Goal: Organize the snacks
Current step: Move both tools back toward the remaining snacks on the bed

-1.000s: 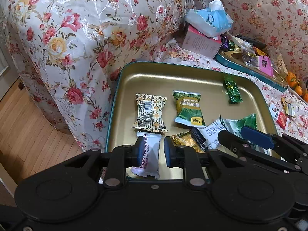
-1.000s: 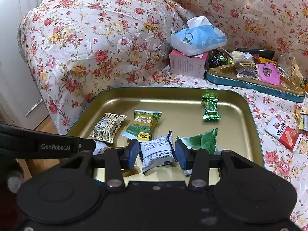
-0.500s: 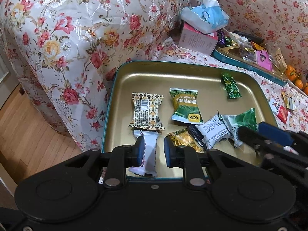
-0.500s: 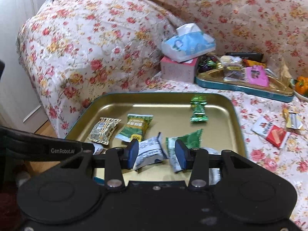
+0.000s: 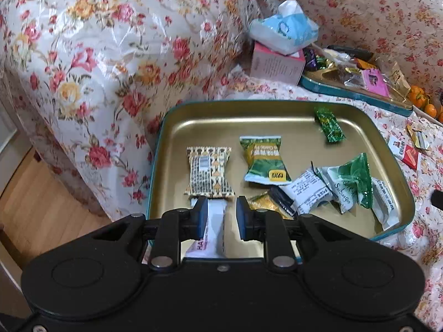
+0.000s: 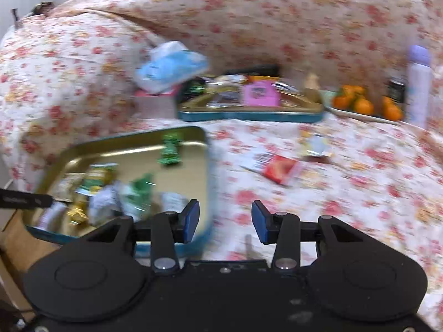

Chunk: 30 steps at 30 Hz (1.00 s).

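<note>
Hovering over the near edge of a gold tray (image 5: pixel 177 127), the left gripper (image 5: pixel 221 217) is straddling a white packet (image 5: pixel 214 227) with its jaws slightly apart; whether the pads are touching it is unclear. Lying further into the tray are a patterned packet (image 5: pixel 209 171), a green-and-yellow packet (image 5: pixel 264 156), a small green candy (image 5: pixel 329 124) and a heap of wrappers (image 5: pixel 343 185). The right gripper (image 6: pixel 225 221) is sitting wide open and holding nothing, over the floral cloth (image 6: pixel 360 182) just beside the tray's right rim. A red packet (image 6: pixel 279 168) is lying on the cloth beyond it, near a second tray (image 6: pixel 249 116) and oranges (image 6: pixel 362 102).
</note>
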Tool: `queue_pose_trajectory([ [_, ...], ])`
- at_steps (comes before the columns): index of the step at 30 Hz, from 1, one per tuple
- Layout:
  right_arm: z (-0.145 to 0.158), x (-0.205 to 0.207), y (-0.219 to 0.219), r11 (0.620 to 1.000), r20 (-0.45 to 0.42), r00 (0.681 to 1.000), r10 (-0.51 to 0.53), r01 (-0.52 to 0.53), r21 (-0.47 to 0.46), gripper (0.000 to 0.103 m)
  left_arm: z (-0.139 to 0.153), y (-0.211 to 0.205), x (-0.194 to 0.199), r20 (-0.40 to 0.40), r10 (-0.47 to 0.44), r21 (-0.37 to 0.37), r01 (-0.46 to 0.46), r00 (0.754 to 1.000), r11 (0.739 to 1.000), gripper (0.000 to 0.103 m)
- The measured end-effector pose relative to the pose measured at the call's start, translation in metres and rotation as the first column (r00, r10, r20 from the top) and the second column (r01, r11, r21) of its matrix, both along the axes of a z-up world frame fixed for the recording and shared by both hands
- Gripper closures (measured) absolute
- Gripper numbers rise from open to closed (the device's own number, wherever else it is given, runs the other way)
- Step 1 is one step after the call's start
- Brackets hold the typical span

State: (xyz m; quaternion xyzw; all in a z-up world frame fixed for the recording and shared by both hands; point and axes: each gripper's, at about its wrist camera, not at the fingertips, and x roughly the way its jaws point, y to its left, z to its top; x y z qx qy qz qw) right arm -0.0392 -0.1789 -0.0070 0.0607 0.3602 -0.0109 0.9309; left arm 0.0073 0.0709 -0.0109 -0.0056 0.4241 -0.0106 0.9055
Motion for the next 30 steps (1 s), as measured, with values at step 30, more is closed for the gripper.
queue_pose_trajectory([
  [30,-0.050,-0.053,-0.142,0.973,-0.035,0.974,-0.225,0.226,0.053,0.059,0.026,-0.199,0.009,-0.099,-0.145,-0.181,0.125,0.984,0.975,0.073],
])
